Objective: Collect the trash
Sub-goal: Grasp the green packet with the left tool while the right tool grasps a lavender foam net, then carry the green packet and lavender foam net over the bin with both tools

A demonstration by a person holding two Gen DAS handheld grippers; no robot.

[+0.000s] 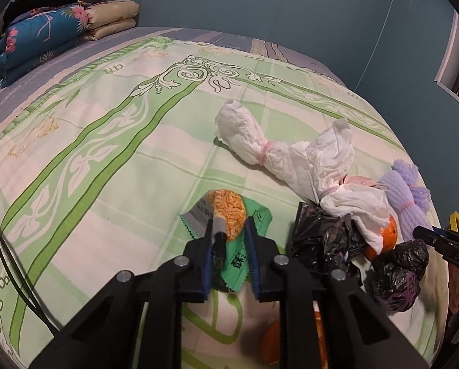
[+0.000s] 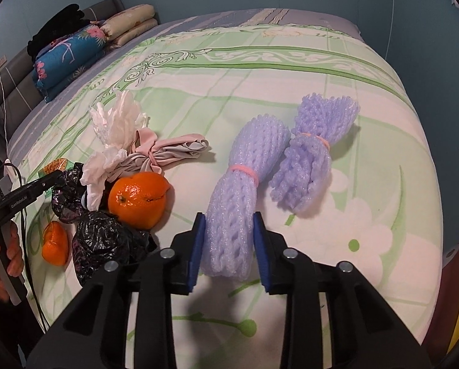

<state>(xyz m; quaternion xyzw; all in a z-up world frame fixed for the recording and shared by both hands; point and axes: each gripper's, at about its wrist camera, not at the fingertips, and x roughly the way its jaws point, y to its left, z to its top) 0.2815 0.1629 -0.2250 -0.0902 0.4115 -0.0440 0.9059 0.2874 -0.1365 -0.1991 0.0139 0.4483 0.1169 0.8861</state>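
Both grippers pinch trash to lift it off the bedspread (image 1: 106, 153): left gripper (image 1: 232, 230) a snack wrapper (image 1: 234, 215), right gripper (image 2: 228, 230) a foam net bundle (image 2: 232, 203).

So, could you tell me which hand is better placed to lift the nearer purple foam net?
The right gripper: its jaws already flank the purple foam net, while the left gripper straddles the green wrapper.
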